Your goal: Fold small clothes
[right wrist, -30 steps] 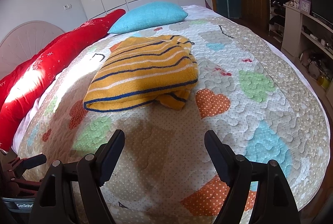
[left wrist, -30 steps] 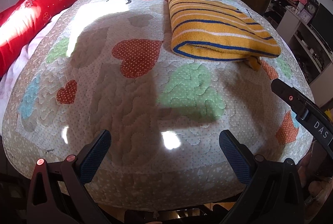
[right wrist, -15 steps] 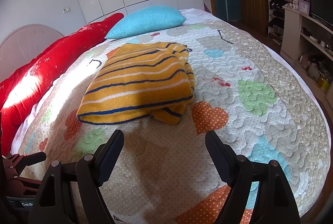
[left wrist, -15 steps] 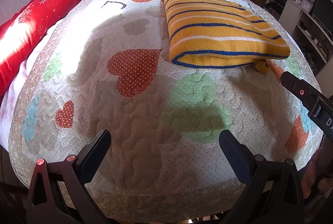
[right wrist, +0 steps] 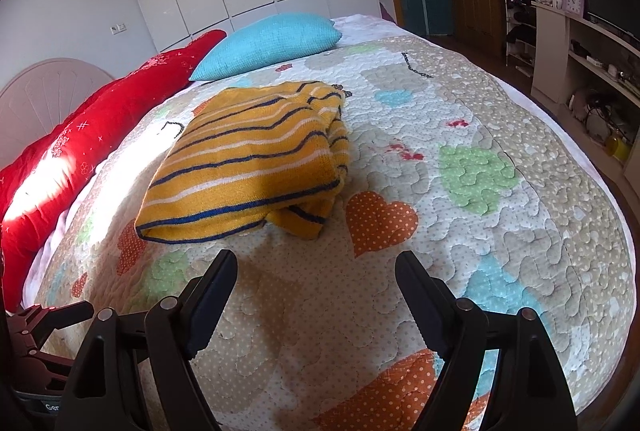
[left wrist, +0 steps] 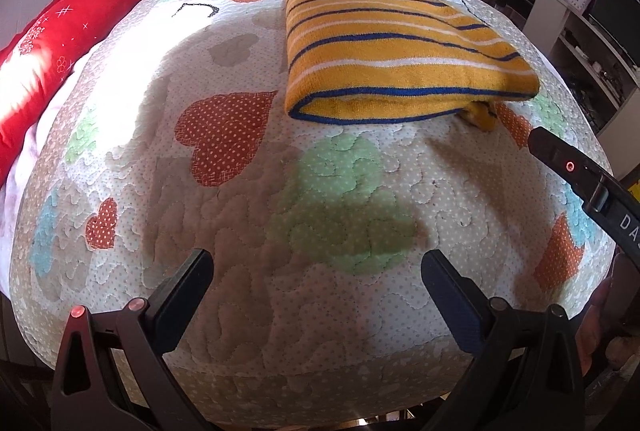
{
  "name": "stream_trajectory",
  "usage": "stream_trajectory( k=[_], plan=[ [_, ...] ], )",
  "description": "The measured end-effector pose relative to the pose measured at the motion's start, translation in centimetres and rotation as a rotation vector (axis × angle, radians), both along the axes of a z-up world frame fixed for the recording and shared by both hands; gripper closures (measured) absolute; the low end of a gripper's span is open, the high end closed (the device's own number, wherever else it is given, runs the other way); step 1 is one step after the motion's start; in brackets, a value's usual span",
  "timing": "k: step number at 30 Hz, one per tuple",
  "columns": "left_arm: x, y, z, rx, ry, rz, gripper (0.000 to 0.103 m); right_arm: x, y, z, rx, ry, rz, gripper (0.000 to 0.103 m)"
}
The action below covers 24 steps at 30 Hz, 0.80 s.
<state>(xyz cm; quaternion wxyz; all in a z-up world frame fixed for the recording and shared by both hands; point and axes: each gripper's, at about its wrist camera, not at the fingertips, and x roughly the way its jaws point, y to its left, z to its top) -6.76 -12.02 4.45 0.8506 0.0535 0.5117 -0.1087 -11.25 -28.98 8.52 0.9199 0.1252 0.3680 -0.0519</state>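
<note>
Lying folded on the quilted bedspread, the striped yellow sweater was found ahead of both grippers and clear of them, touched by neither. The right gripper was held with its fingers spread wide and empty, the sweater ahead and slightly to its left; the left gripper was likewise spread and empty, with the garment ahead and to its right. The long axis of the bundle was seen to run away from the fingers toward the blue pillow, its folded, blue-trimmed edge facing them. The right hand was judged the nearer. A loose piece was seen poking from under the near right corner; whether sleeve or hem could not be told. The layers beneath stayed hidden.
</note>
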Motion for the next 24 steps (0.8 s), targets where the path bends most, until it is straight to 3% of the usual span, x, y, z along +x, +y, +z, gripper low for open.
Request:
stream_trajectory(
  k=[24],
  plan=[
    [-0.4, 0.0, -0.7, -0.042, 0.031, 0.004, 0.000, -0.2, 1.2, 0.5, -0.022, -0.015, 0.022, 0.017]
  ],
)
